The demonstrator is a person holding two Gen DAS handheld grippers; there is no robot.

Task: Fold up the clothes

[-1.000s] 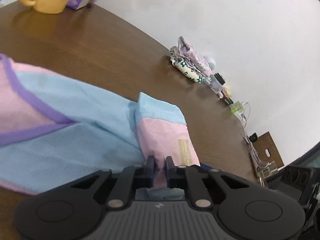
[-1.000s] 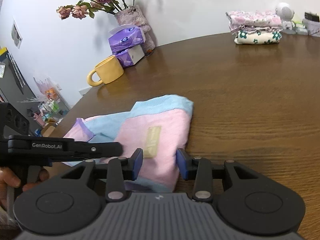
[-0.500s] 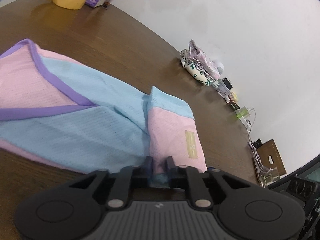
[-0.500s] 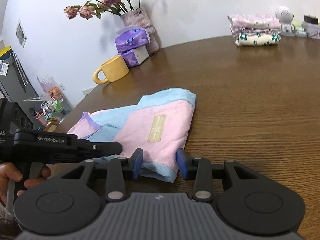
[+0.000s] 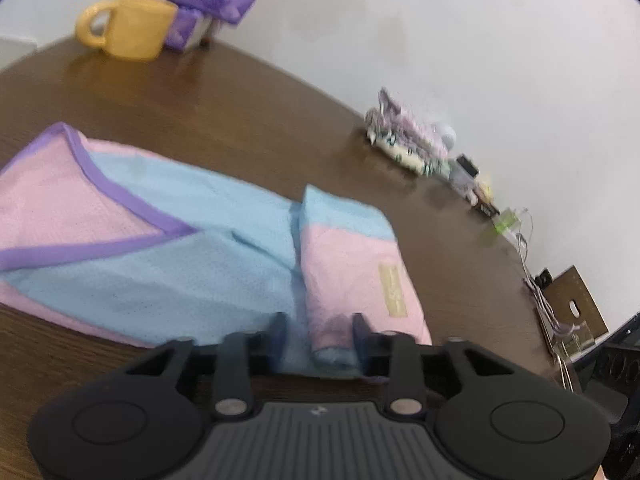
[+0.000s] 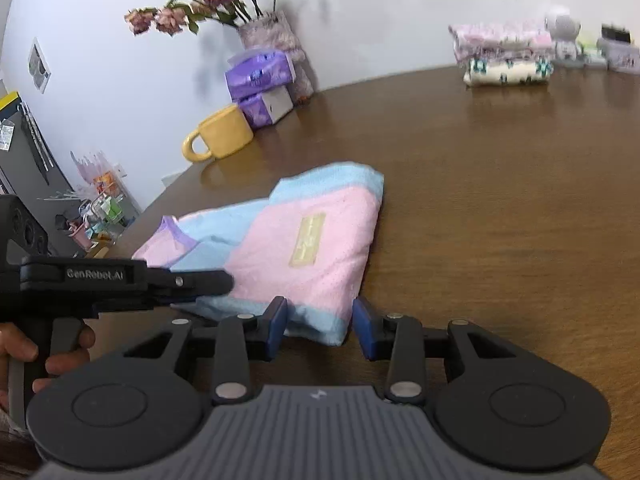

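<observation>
Left wrist view: the mesh garment [image 5: 168,264], pink and blue with purple trim, lay long-axis across the brown wooden table [image 5: 240,92], its folded end nearest. The left gripper [image 5: 318,332] stood released, straddling that end.

Right wrist view: the right gripper [image 6: 320,322] was released at the garment's [image 6: 312,248] near corner, by the table's front edge; white wall behind.

left gripper [image 5: 319,330]: jaws apart | right gripper [image 6: 320,318]: jaws apart, low
</observation>
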